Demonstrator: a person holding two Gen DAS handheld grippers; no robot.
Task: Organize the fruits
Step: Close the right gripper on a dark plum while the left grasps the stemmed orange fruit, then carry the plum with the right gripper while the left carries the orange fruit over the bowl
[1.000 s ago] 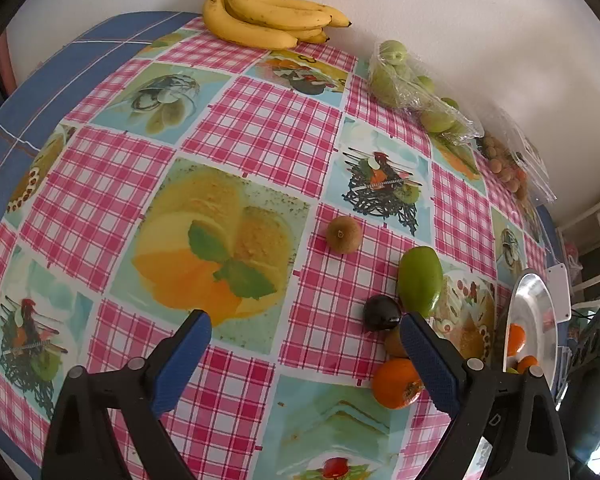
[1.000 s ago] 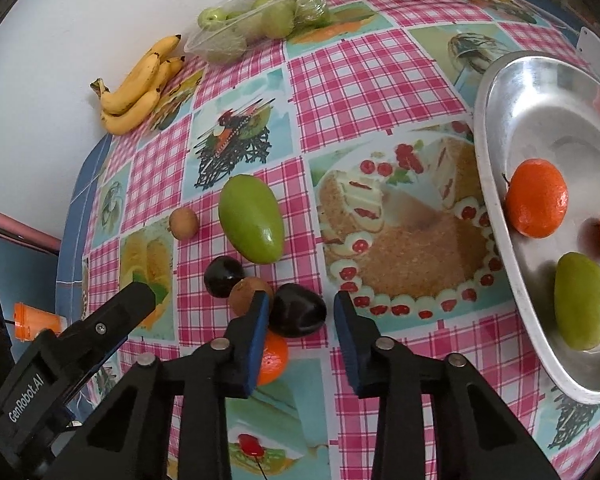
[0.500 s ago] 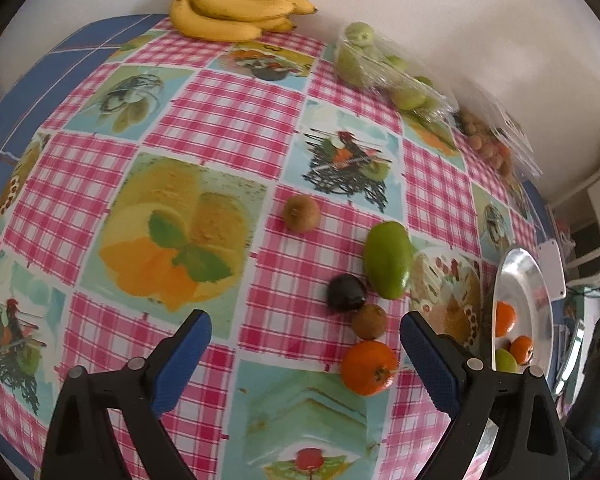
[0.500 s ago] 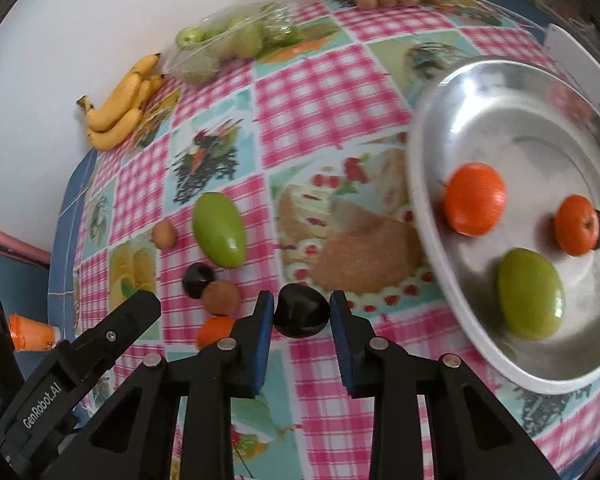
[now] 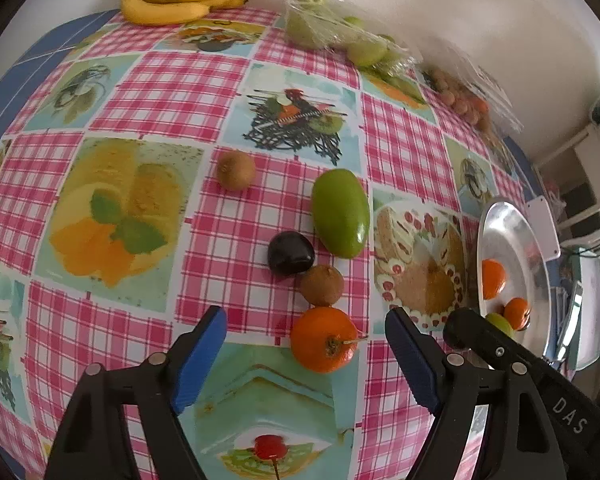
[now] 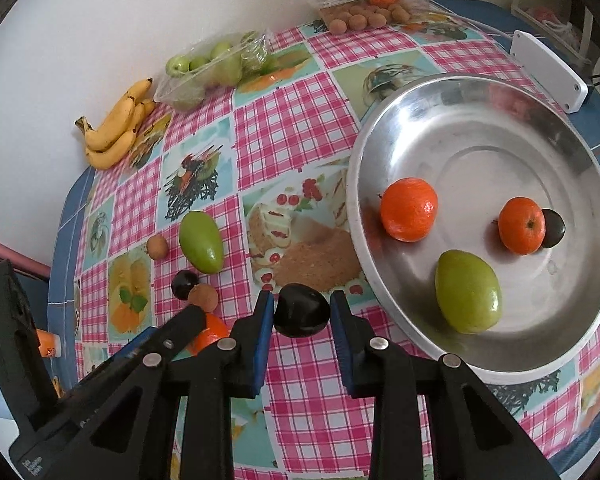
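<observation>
One tangerine (image 5: 325,339) lies on the checked tablecloth (image 5: 188,84) between the closing jaws of the left gripper (image 5: 306,344), pads not touching it. Right wrist view: right gripper (image 6: 302,316) clamps a dark plum (image 6: 302,310) just beside the steel bowl (image 6: 380,128), which holds two tangerines, a green mango and a plum.

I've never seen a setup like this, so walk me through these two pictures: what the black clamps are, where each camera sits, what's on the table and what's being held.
There is no robot: a person holds a two-finger clamp in each hand, with a wide-angle camera on each looking along its fingers.

Left-hand view: the left gripper holds nothing; its jaws are closing above an orange. Further off lie a kiwi, a dark plum, a green mango and another kiwi.

Right-hand view: the right gripper is shut on a dark fruit, next to a metal bowl holding two oranges, a mango and a plum. Bananas and packed fruit line the wall.
</observation>
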